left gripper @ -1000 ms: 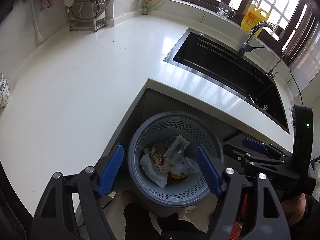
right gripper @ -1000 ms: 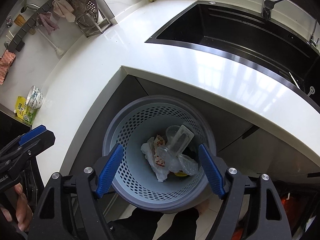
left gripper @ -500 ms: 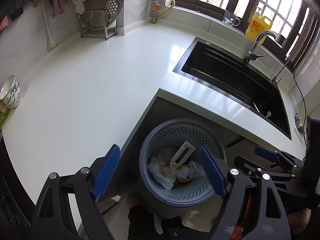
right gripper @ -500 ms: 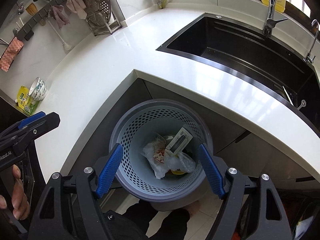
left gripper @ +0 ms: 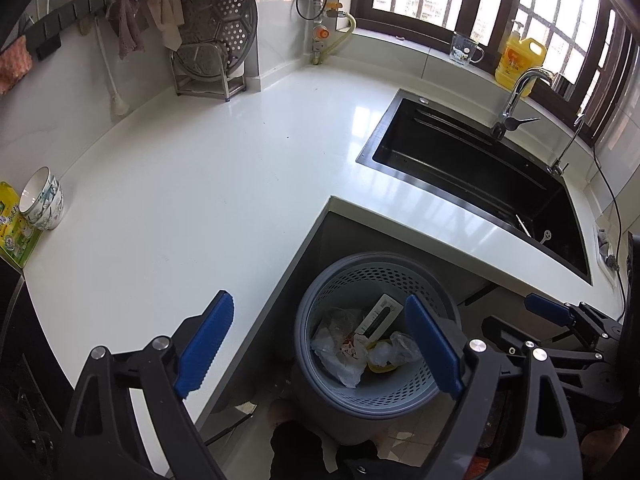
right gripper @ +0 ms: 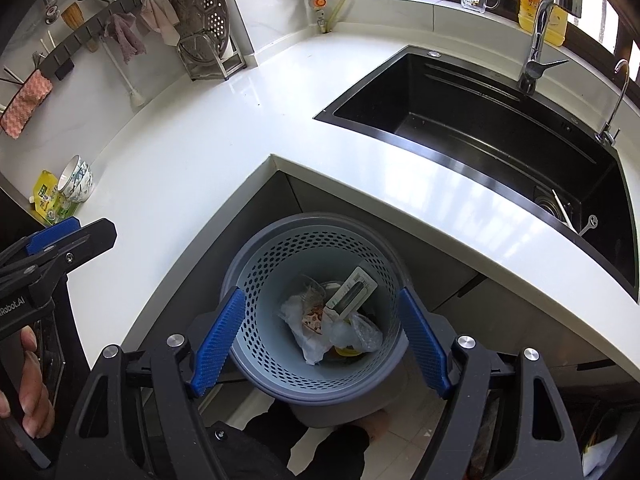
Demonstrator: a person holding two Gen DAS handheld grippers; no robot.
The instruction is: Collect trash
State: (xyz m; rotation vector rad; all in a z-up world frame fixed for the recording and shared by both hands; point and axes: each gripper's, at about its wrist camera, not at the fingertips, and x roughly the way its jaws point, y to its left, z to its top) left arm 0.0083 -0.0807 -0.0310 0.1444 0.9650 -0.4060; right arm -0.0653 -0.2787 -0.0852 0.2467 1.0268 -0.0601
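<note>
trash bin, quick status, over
Left gripper open, jaws just widened, nothing between them. Right gripper open, empty. Trash bin on floor below counter corner, wrappers inside. Nothing in the way.

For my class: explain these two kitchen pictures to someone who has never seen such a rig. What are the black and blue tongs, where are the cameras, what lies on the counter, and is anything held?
No robot here: a person carries a hand-held claw in each hand, each with its own camera looking along blue-padded fingers. One picture is from the left claw, the other from the right claw. Both claws are open and hold nothing; the left one's jaws have just been opening. Below them stands a perforated bin with wrappers and a flat pack inside. On the white counter sit stacked bowls beside a yellow-green packet. A dark sink is set in the counter.
</note>
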